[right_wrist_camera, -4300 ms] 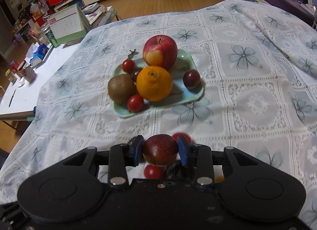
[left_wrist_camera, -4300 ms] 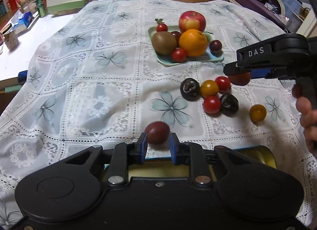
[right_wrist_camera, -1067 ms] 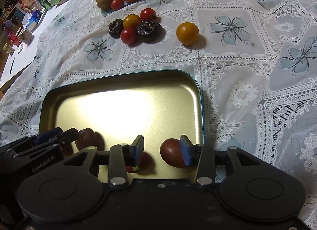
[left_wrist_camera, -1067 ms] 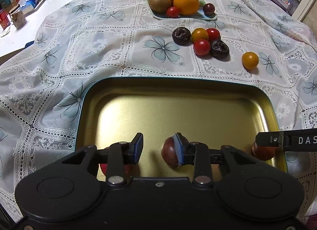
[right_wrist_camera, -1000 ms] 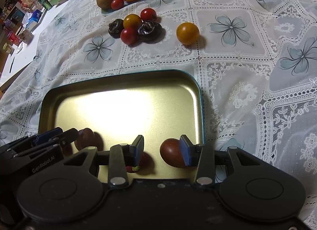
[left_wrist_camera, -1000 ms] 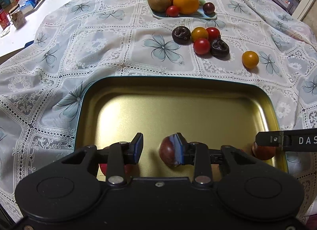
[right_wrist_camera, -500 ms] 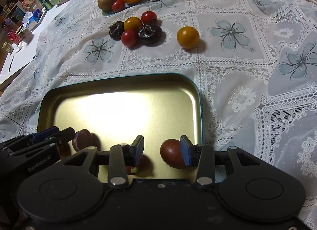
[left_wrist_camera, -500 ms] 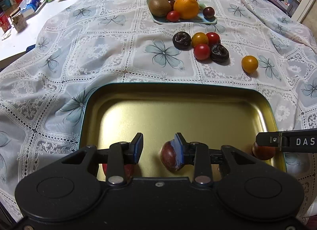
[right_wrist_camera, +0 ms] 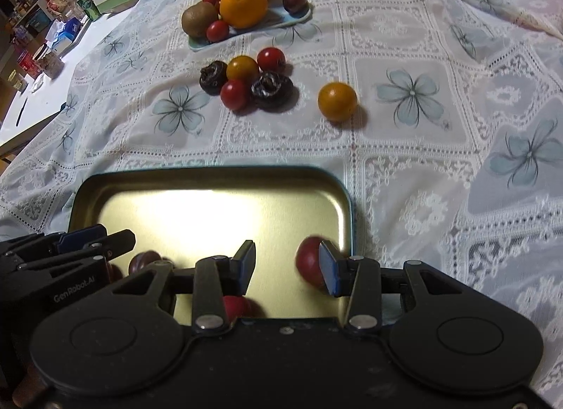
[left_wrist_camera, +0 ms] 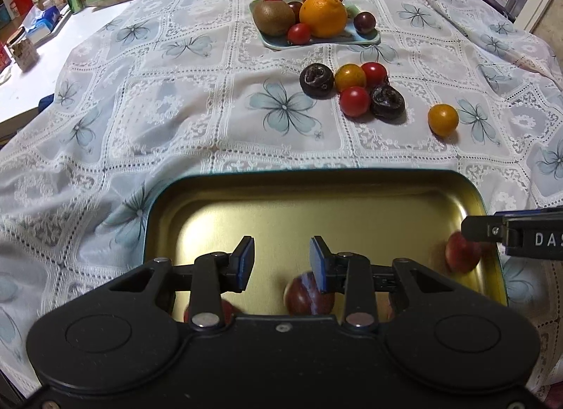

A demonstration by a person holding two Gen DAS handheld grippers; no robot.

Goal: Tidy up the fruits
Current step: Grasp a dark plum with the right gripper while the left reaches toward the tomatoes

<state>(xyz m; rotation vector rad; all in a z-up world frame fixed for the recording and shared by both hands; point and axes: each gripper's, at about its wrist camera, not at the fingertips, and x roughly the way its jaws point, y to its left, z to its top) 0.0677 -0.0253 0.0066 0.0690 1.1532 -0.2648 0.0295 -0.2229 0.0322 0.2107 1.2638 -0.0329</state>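
I have both hand-held grippers over the near end of the gold tray (left_wrist_camera: 352, 180), and neither has hold of anything. The left hand-held gripper (left_wrist_camera: 281, 259) stands parted, with a plum (left_wrist_camera: 302, 294) lying on the tray floor below its right finger. The right hand-held gripper (right_wrist_camera: 286, 263) is likewise spread, and another plum (right_wrist_camera: 309, 263) sits by its right finger near the tray's right wall; whether they touch I cannot tell. A small red fruit (right_wrist_camera: 234, 305) rests at the near edge.

The loose fruit waits on the bench cloth well beyond the tray: a cluster of red tomatoes (left_wrist_camera: 354, 101), a yellow one (left_wrist_camera: 350, 77) and two dark wrinkled fruits (left_wrist_camera: 387, 101), with a lone yellow tomato (left_wrist_camera: 443, 119) off to the right. The plate (left_wrist_camera: 366, 39) behind holds the bigger fruit.

I judge these small ones light, smooth-skinned and ready to roll, the tomatoes soft enough to split. I would close gently across the widest part, pads on opposite sides, and take the lone one first since nothing crowds it
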